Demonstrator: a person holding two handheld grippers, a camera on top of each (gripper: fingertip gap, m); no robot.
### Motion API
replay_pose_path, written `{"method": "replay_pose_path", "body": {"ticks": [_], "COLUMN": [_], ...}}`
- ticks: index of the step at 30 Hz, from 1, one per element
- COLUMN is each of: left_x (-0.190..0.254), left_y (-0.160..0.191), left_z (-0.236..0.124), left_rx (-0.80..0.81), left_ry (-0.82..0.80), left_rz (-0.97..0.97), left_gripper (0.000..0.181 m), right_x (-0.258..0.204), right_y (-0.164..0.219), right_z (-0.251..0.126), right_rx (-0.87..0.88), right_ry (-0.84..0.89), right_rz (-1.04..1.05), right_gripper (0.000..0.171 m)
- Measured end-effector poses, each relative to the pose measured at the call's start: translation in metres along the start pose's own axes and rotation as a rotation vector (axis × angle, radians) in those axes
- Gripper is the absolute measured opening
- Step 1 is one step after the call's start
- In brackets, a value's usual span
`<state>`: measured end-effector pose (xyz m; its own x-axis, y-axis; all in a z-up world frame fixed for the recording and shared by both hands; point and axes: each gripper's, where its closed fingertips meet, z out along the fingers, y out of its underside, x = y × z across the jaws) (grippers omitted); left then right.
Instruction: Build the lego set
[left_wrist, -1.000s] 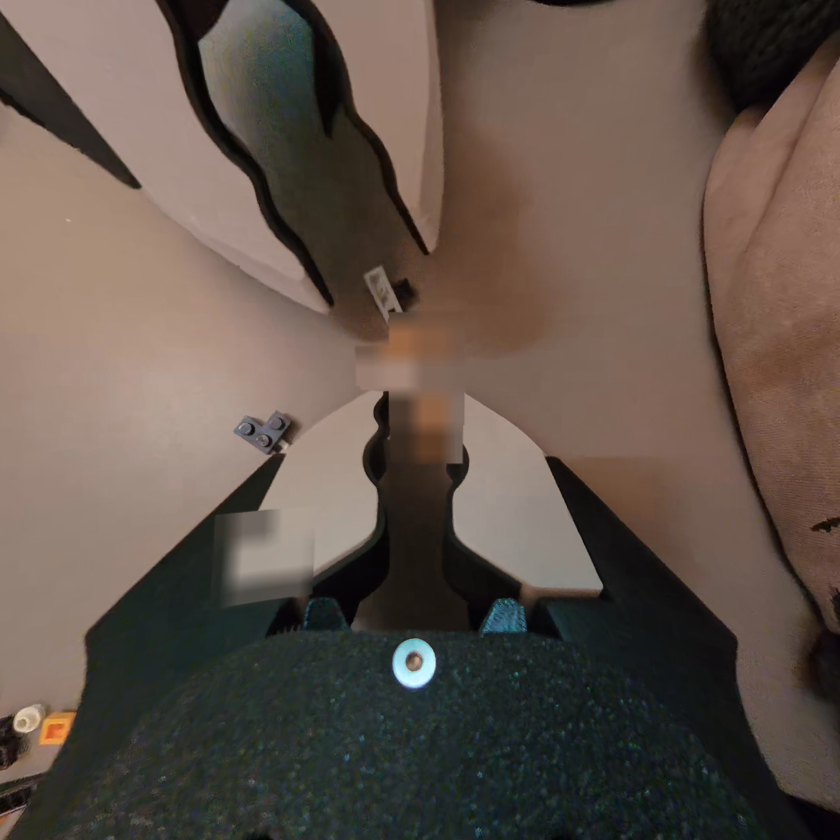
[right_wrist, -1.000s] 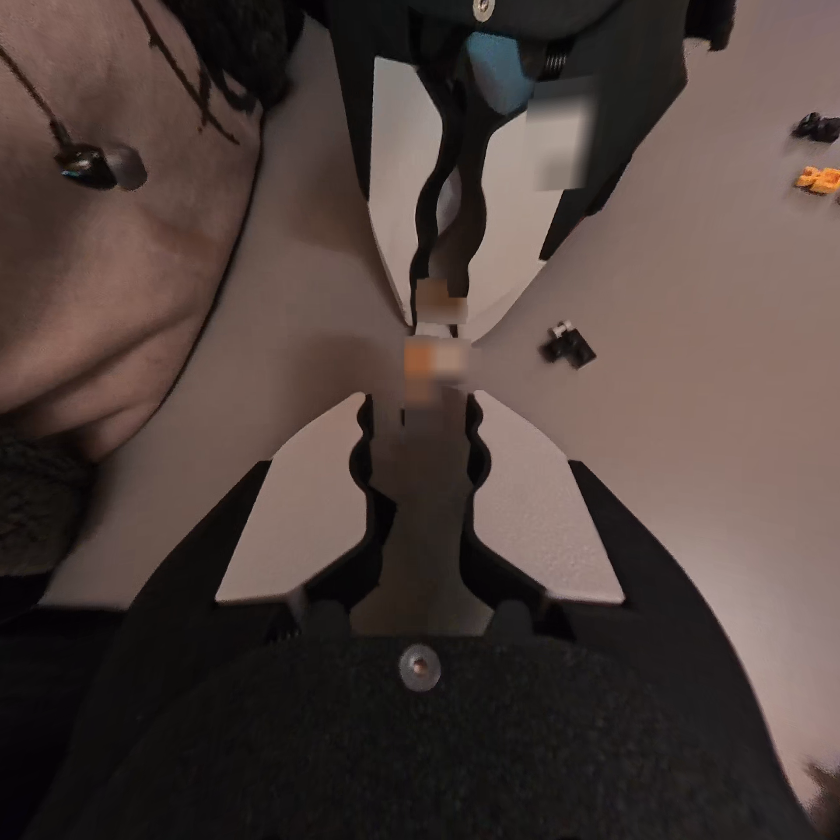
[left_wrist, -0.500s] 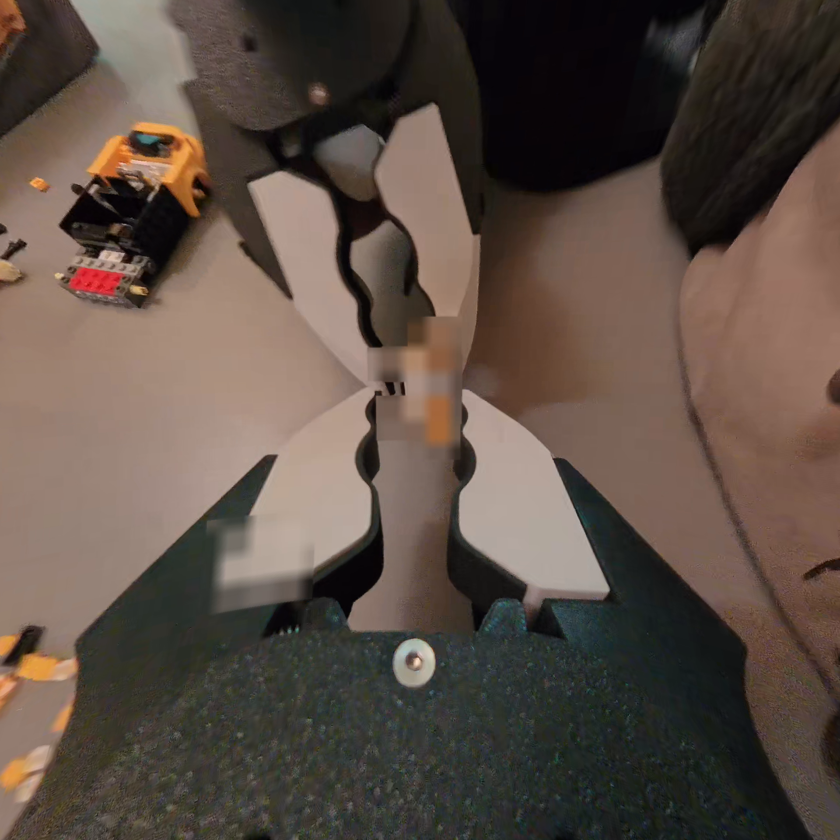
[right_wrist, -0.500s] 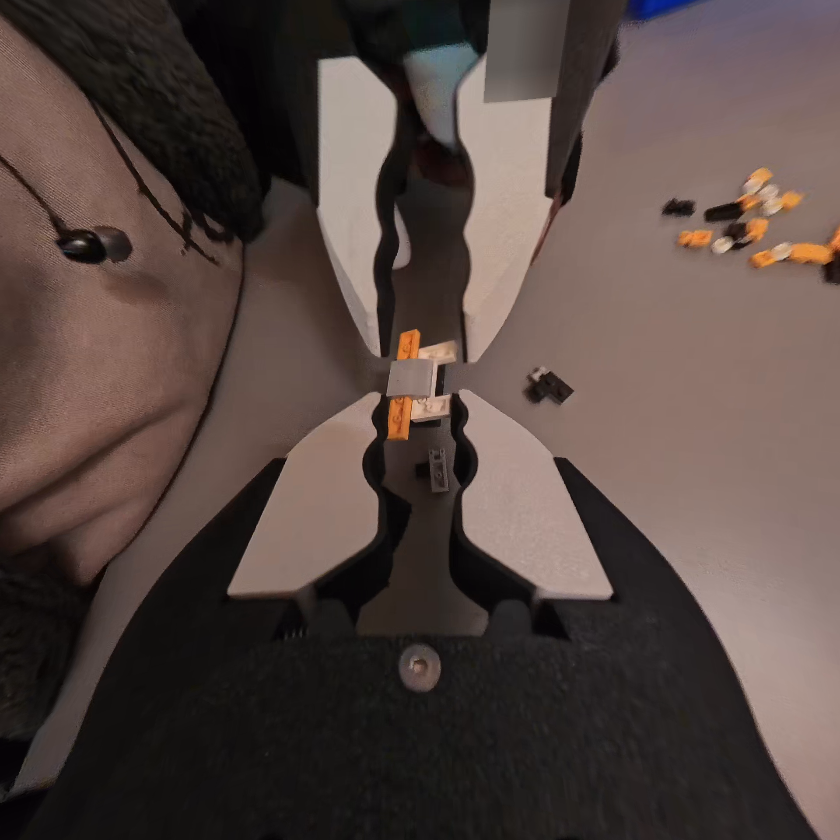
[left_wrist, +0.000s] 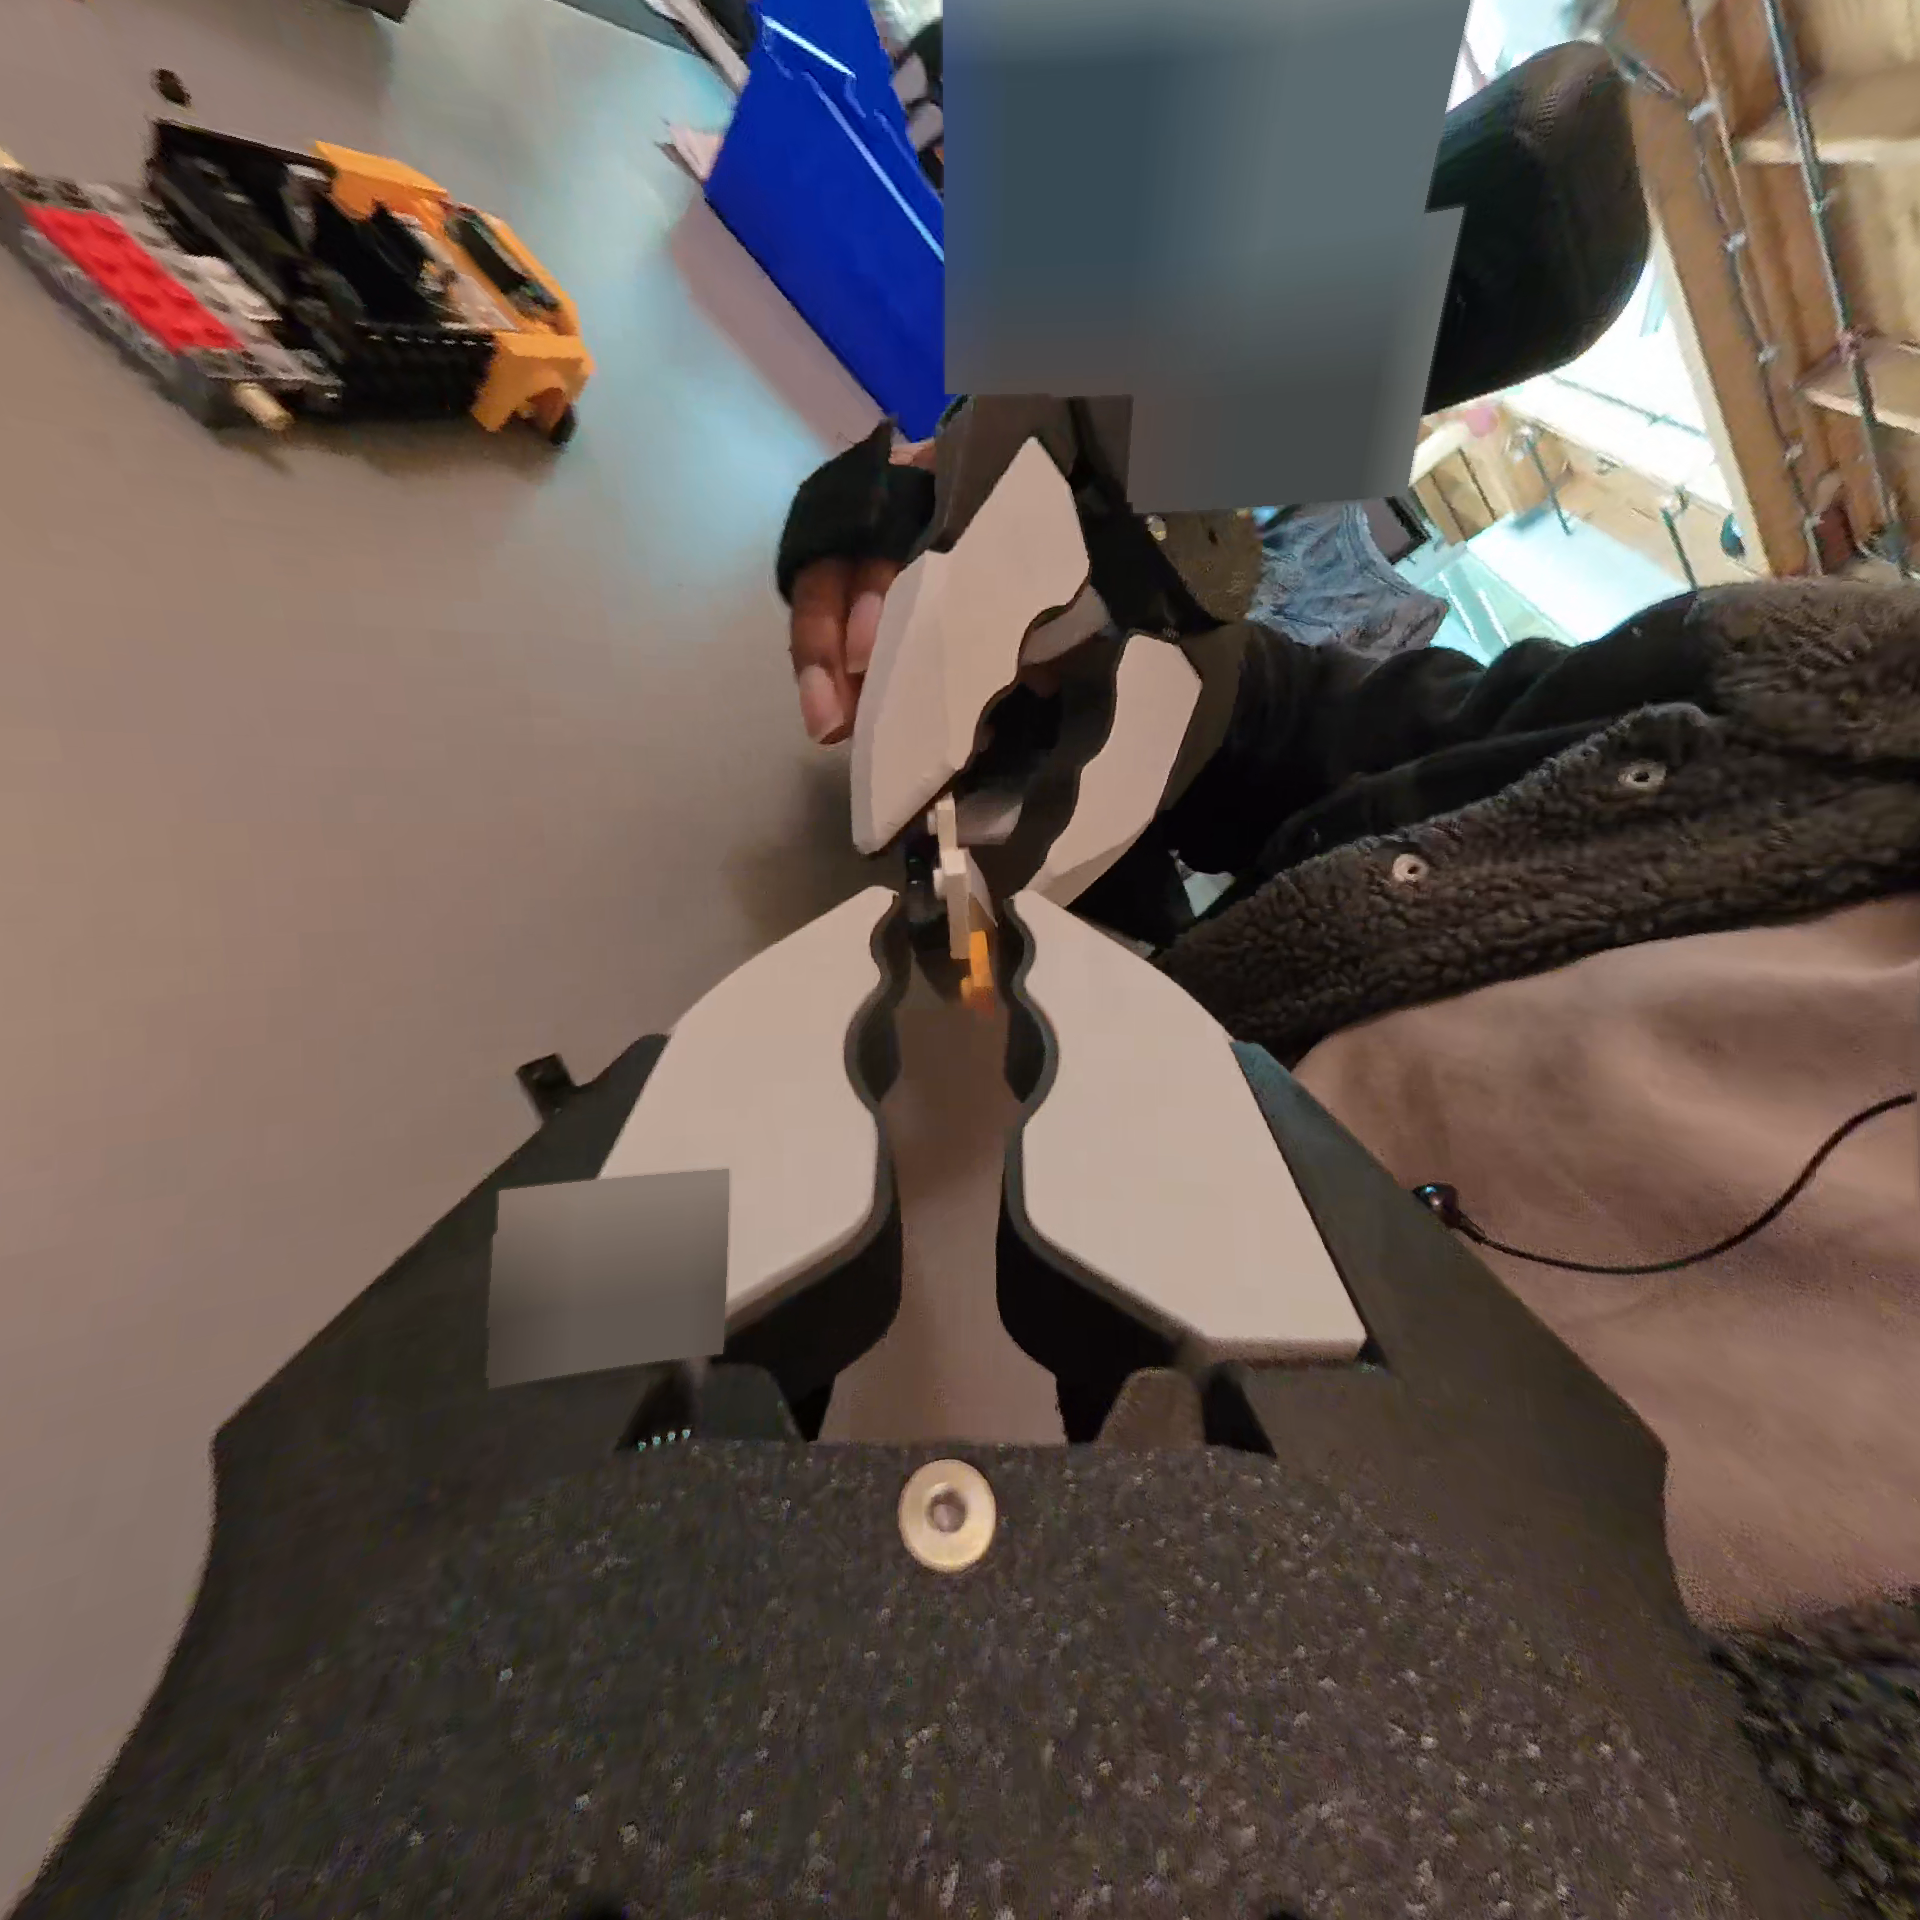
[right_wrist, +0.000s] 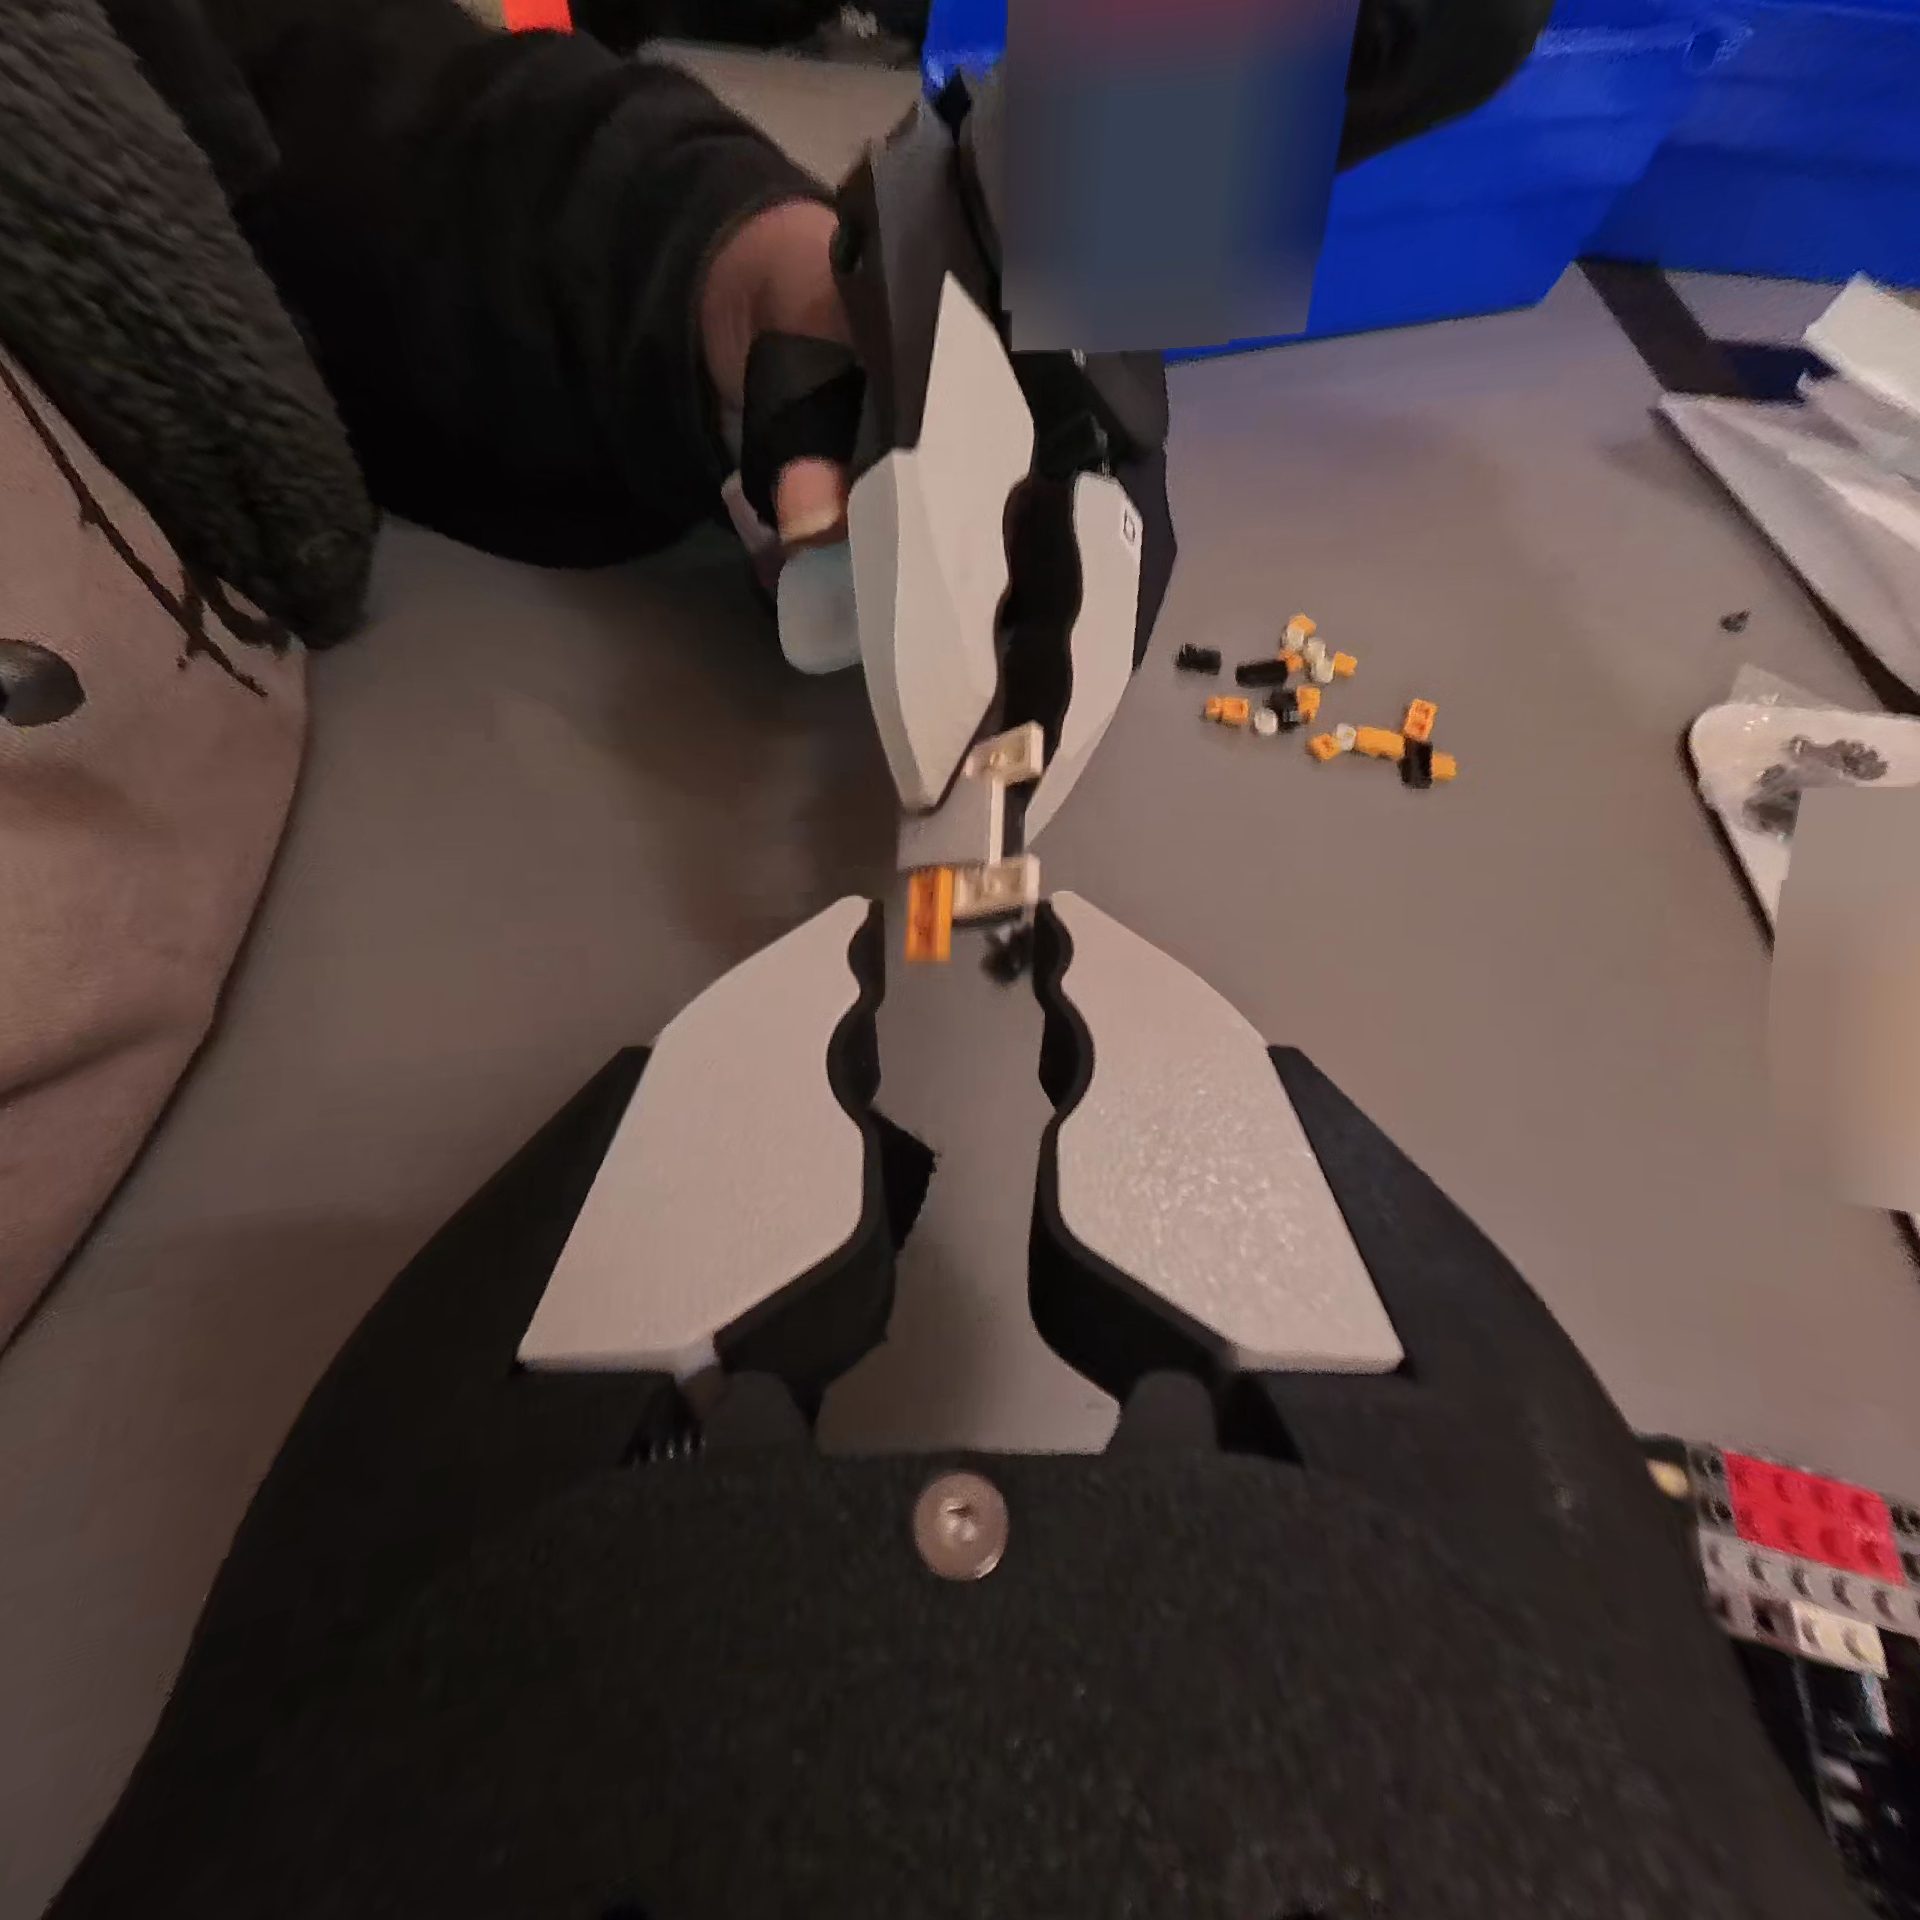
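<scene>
The two grippers meet tip to tip above the grey table (right_wrist: 1455, 1039). Between them is a small lego piece (right_wrist: 987, 831) of white, grey and orange plates, raised clear of the table.

In the right wrist view the left gripper (right_wrist: 982, 774), pointing in from the far side, is clamped on the far end of the piece. The right gripper (right_wrist: 961, 914) has its tips around the near end, a narrow gap between them; firm contact cannot be confirmed.

In the left wrist view the left gripper (left_wrist: 951, 914) is closed on the same piece (left_wrist: 961, 904).

Loose bricks (right_wrist: 1320, 707) lie to the far right. A part-built model (left_wrist: 301, 291) stands far left in the left view.
</scene>
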<state>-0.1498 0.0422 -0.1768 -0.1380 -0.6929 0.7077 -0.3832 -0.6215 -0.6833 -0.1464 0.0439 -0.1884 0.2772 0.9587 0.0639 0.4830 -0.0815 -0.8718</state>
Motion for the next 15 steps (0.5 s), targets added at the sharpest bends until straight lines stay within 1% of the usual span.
{"method": "replay_pose_path", "body": {"ticks": [4, 6, 9, 13, 15], "left_x": [-0.018, -0.024, -0.03, -0.034, -0.034], "left_y": [-0.001, 0.0, 0.008, 0.015, 0.015], "left_z": [-0.013, -0.015, -0.014, -0.012, -0.013], "left_rx": [0.026, 0.027, -0.008, -0.046, -0.05], "left_ry": [-0.063, -0.073, -0.095, -0.132, -0.141], "left_rz": [-0.044, -0.067, -0.086, -0.074, -0.07], "left_gripper": [0.015, 0.015, 0.015, 0.014, 0.014], "right_x": [-0.008, -0.022, -0.03, -0.035, -0.037], "right_y": [0.042, 0.058, 0.071, 0.075, 0.081], "right_z": [-0.01, -0.009, -0.003, 0.001, -0.004], "right_rx": [-0.206, -0.261, -0.329, -0.438, -0.544], "right_ry": [-0.068, -0.114, -0.126, -0.149, -0.134], "right_rz": [-0.024, -0.027, -0.011, 0.021, 0.057], "right_gripper": [0.023, 0.022, 0.02, 0.02, 0.019]}}
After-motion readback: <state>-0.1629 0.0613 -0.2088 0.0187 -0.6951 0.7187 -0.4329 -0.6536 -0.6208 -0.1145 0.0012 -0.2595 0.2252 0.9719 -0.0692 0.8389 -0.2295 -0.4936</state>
